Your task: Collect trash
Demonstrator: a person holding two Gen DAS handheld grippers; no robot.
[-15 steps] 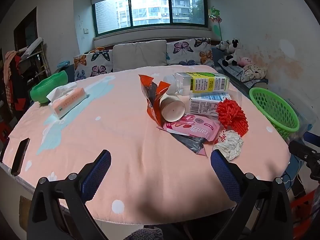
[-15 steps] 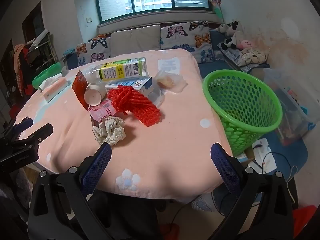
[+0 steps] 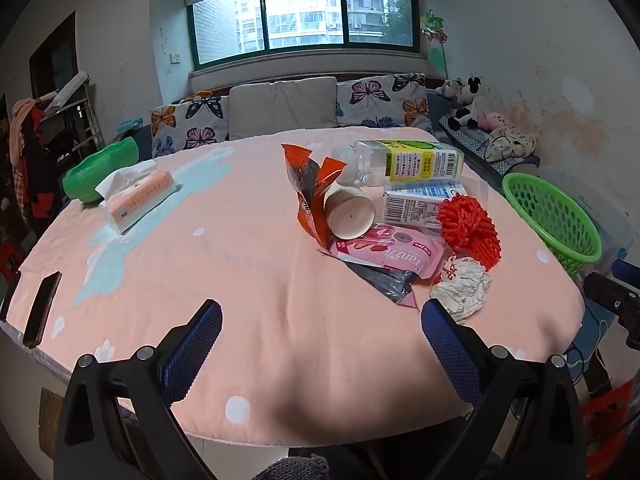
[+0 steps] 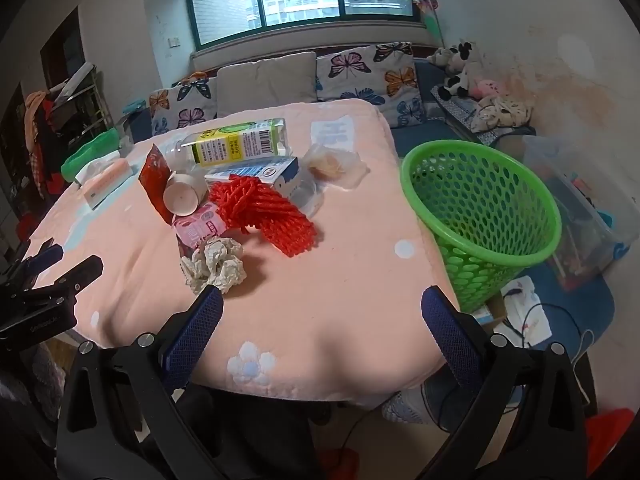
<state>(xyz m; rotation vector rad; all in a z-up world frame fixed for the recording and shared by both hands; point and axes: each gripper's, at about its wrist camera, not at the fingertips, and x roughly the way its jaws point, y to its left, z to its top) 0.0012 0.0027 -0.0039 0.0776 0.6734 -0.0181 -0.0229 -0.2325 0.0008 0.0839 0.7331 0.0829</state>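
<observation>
A heap of trash lies on the pink-covered table [image 3: 200, 280]: a clear plastic bottle [image 3: 404, 160], a paper cup [image 3: 350, 212] on its side, an orange wrapper [image 3: 308, 188], a carton [image 3: 420, 204], a red foam net [image 3: 468, 228], a pink packet [image 3: 392, 250] and a crumpled paper ball [image 3: 462, 290]. A green mesh basket [image 4: 484, 216] stands off the table's right edge. My left gripper [image 3: 320, 344] hangs open above the near edge, empty. My right gripper [image 4: 320, 332] is open too, its left finger tip just short of the paper ball [image 4: 214, 266].
A tissue pack [image 3: 136, 196] and a green bowl [image 3: 100, 168] sit at the table's far left, a dark phone [image 3: 42, 308] at its near left edge. A clear bag with food [image 4: 334, 164] lies behind the heap. A sofa with cushions [image 3: 284, 108] runs under the window.
</observation>
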